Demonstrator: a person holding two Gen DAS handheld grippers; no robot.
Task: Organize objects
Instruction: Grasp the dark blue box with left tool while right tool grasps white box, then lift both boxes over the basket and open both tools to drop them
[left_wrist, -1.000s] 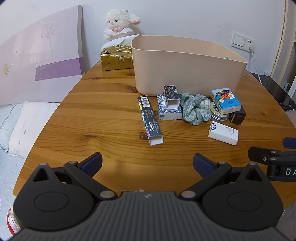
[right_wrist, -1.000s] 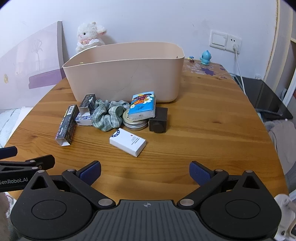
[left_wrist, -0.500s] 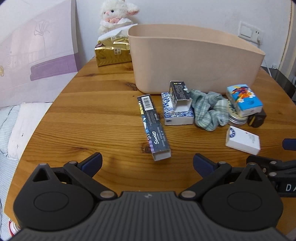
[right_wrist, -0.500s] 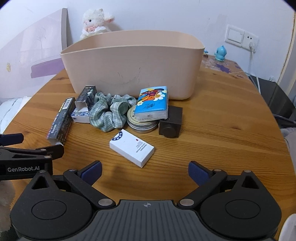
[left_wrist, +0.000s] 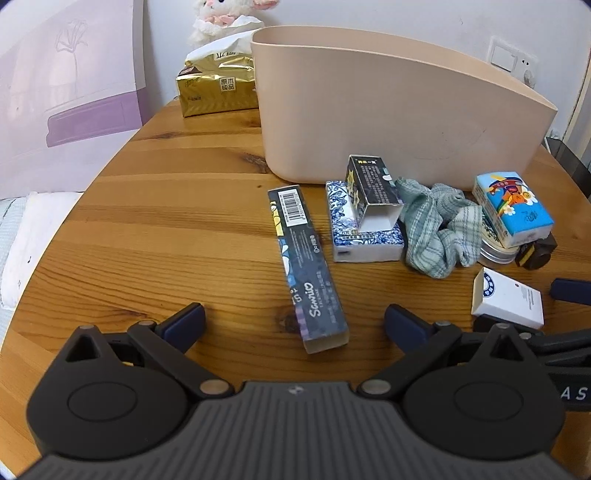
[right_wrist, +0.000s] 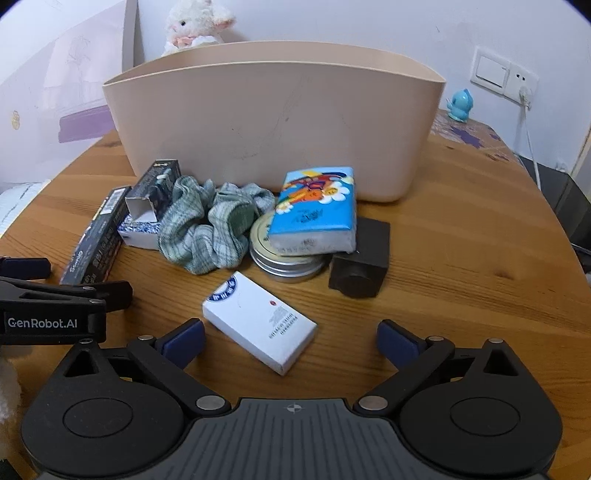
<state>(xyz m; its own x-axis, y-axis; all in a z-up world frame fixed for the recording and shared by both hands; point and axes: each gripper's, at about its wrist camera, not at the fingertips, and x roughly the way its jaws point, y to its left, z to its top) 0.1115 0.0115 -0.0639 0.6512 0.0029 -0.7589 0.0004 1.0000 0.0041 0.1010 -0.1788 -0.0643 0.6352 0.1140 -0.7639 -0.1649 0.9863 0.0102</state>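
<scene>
A beige bin (left_wrist: 388, 110) (right_wrist: 277, 125) stands on the wooden table (left_wrist: 166, 229). In front of it lie a long dark box (left_wrist: 308, 269) (right_wrist: 96, 240), a blue-patterned box (left_wrist: 364, 240) with a small black box (left_wrist: 373, 192) on it, a green checked cloth (left_wrist: 436, 229) (right_wrist: 210, 229), a blue tissue pack (left_wrist: 513, 206) (right_wrist: 314, 210) on a metal tin (right_wrist: 284, 262), a black cube (right_wrist: 360, 262) and a white box (left_wrist: 508, 299) (right_wrist: 260, 325). My left gripper (left_wrist: 294, 319) is open, its jaws on either side of the long dark box's near end. My right gripper (right_wrist: 290, 338) is open around the white box.
A gold tissue pack (left_wrist: 218, 88) and a plush lamb (right_wrist: 195, 26) sit behind the bin. A small blue figure (right_wrist: 458, 105) stands at the back right near a wall socket (right_wrist: 521, 83). A bed (left_wrist: 14, 243) lies left of the table.
Both grippers have moved forward toward the objects. The long dark box now lies between my left jaws and the white box between my right jaws. Both stay open.
</scene>
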